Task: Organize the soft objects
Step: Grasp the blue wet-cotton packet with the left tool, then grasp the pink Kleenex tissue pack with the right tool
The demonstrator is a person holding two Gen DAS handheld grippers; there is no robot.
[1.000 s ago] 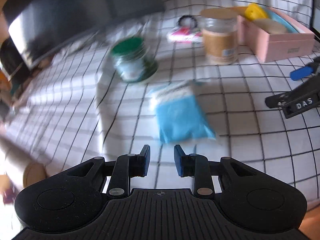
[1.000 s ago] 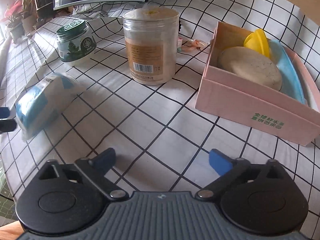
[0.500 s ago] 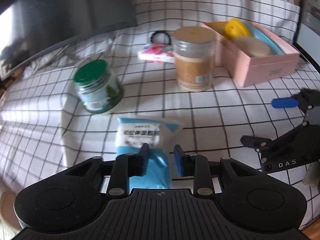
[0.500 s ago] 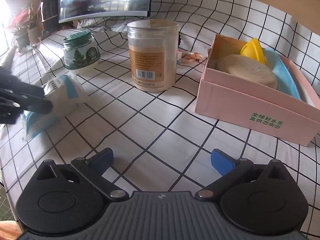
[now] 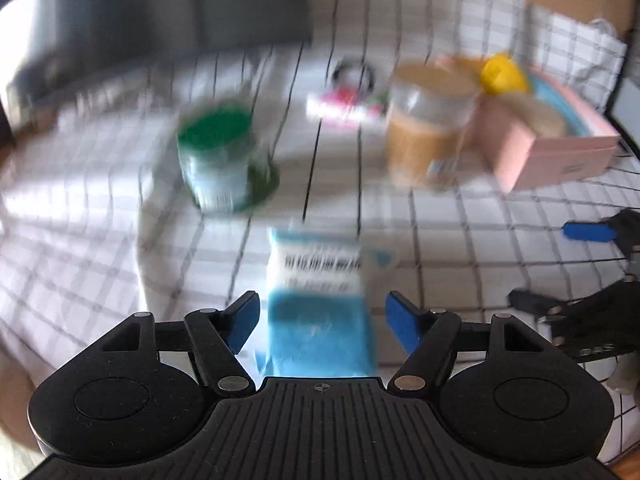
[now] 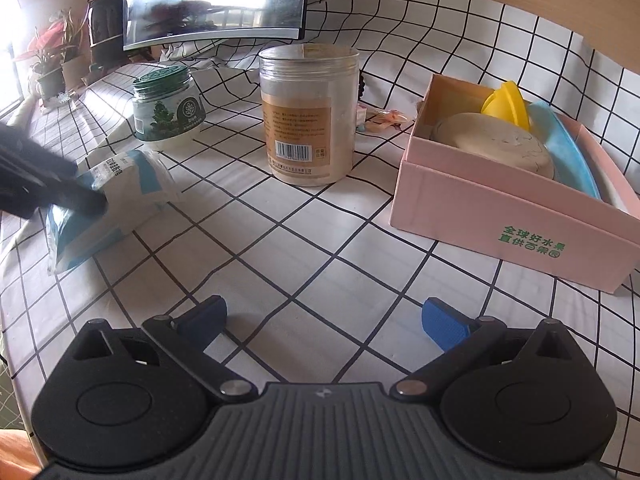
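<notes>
A soft blue-and-white packet (image 5: 320, 300) lies on the checked cloth, also in the right wrist view (image 6: 112, 200). My left gripper (image 5: 322, 316) is open, with its blue fingers on either side of the packet's near end; the view is blurred. It shows as a dark shape over the packet in the right wrist view (image 6: 44, 184). My right gripper (image 6: 322, 316) is open and empty above the cloth. A pink box (image 6: 500, 216) holds a beige pad (image 6: 496, 142), a yellow item (image 6: 506, 102) and a blue item (image 6: 568, 152).
A tall clear jar with beige contents (image 6: 308, 116) and a green-lidded jar (image 6: 166, 108) stand behind the packet. A small pink wrapper (image 6: 384, 118) lies beside the tall jar. A monitor (image 6: 212, 0) and potted plants (image 6: 52, 64) stand at the back.
My left gripper has opened from nearly shut and moved in over the packet, its fingers now straddling the near end. The right gripper has lifted slightly and stays open.
</notes>
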